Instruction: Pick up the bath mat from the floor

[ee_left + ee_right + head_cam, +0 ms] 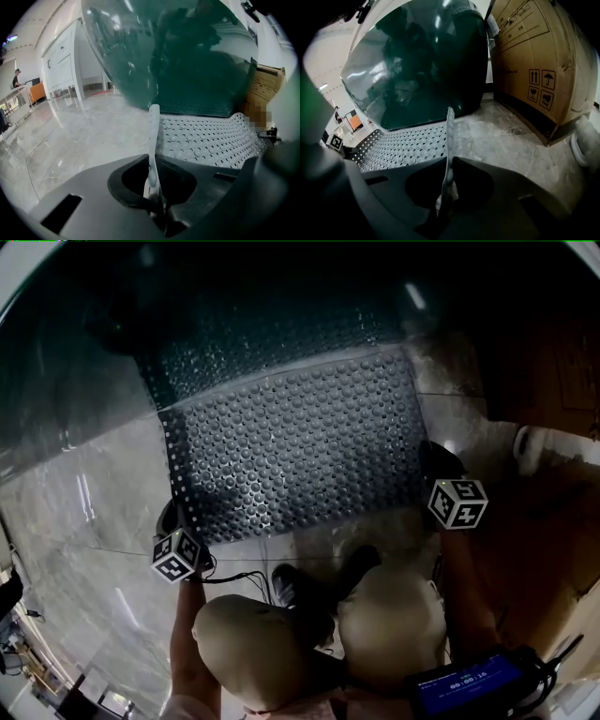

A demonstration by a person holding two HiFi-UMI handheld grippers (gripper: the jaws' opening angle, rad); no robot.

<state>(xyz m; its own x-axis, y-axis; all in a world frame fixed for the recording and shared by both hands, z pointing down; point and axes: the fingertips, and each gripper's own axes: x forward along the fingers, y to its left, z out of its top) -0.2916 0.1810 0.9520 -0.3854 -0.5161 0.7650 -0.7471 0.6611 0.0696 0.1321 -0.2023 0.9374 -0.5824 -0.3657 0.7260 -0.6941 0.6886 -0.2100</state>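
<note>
Head view first: the grey rubber bath mat [300, 451], studded with round bumps and holes, lies on the pale marble floor [84, 512], stretched between the two tools. The left gripper [176, 512] sits at the mat's near left corner and the right gripper [429, 454] is on its right edge. The mat's far edge runs up to a dark green curved glass panel [262, 324] beyond both grippers. The person's knees [253, 643] in beige trousers are just behind the tools.

Left gripper view: the left gripper [153, 187] has its jaws pinched tight on the mat's edge, which sticks up as a thin pale strip straight ahead of them. The rest of the bath mat [206, 140] spreads out flat to the right of the jaws, and the glass panel [178, 56] looms ahead.

Right gripper view: same deal. The right gripper [445, 197] is clamped on a thin upright strip of mat edge, and the bath mat [403, 145] lies off to the left of the jaws. A brown cardboard box [534, 61] stands ahead and to the right.
</note>
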